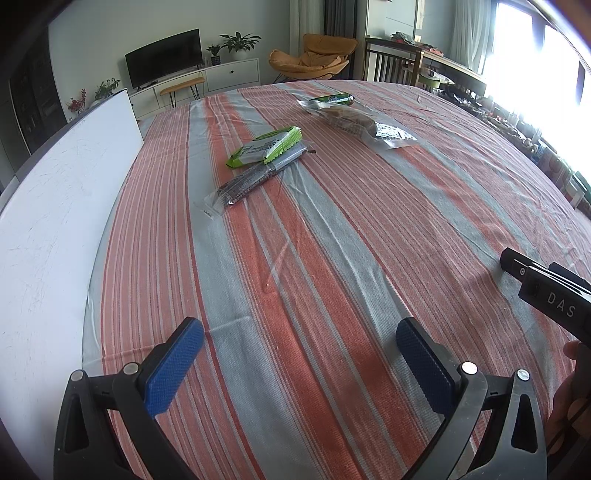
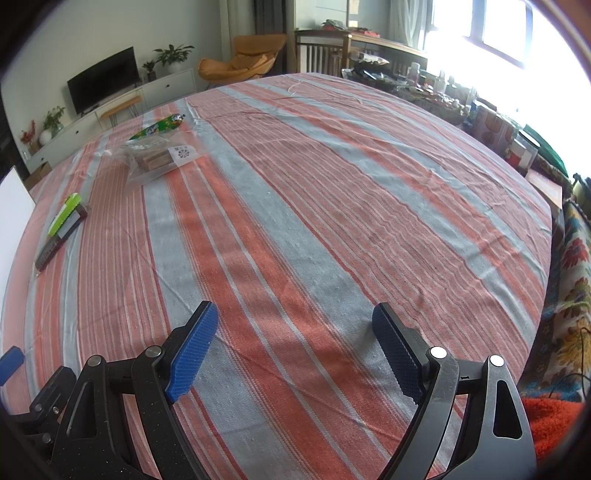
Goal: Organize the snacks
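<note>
Several snack packs lie on the striped tablecloth (image 1: pixel 332 258), far ahead of both grippers. A green-and-white pack (image 1: pixel 264 147) rests partly on a long dark clear-wrapped pack (image 1: pixel 255 179). Farther back lie a clear bag of brown biscuits (image 1: pixel 364 125) and a green tube-shaped pack (image 1: pixel 332 99). In the right wrist view they show at the left: the green pack (image 2: pixel 65 214), the dark pack (image 2: pixel 55 246), the biscuit bag (image 2: pixel 162 158) and the tube pack (image 2: pixel 159 127). My left gripper (image 1: pixel 299 338) is open and empty. My right gripper (image 2: pixel 294 325) is open and empty; its body (image 1: pixel 546 291) shows in the left wrist view.
A white board (image 1: pixel 55 221) lies along the table's left edge. Beyond the table are a TV (image 1: pixel 164 59), an orange chair (image 1: pixel 314 55) and wooden chairs. Cluttered shelves and a bright window (image 2: pixel 498 33) line the right side. A flowered cloth (image 2: pixel 569 295) hangs at the right.
</note>
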`<state>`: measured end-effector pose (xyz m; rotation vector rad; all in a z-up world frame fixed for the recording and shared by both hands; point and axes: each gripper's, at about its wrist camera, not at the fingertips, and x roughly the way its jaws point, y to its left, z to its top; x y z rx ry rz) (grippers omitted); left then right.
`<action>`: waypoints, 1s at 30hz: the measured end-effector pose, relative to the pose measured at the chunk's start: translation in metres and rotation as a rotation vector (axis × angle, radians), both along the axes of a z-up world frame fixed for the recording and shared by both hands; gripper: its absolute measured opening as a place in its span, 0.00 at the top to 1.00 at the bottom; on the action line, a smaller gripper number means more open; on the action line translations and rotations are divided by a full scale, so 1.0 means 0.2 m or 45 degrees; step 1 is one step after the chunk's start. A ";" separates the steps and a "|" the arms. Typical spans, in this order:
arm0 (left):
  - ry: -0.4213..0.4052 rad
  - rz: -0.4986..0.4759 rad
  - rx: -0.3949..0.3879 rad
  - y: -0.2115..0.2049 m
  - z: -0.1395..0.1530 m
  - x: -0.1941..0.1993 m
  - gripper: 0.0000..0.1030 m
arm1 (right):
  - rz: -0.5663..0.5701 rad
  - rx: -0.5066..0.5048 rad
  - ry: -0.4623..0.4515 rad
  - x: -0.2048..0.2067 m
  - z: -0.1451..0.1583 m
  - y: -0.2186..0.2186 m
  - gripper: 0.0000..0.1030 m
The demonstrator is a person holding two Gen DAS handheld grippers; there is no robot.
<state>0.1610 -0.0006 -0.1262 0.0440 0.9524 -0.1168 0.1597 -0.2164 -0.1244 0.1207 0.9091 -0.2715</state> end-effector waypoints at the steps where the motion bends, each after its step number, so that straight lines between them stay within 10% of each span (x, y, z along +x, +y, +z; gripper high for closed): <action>1: 0.000 0.000 0.000 0.00 0.00 0.00 0.00 | 0.000 0.000 0.000 0.00 0.00 0.00 0.15; 30: 0.012 -0.009 -0.002 0.00 0.00 0.00 0.00 | 0.002 0.002 -0.001 0.00 0.00 0.00 0.14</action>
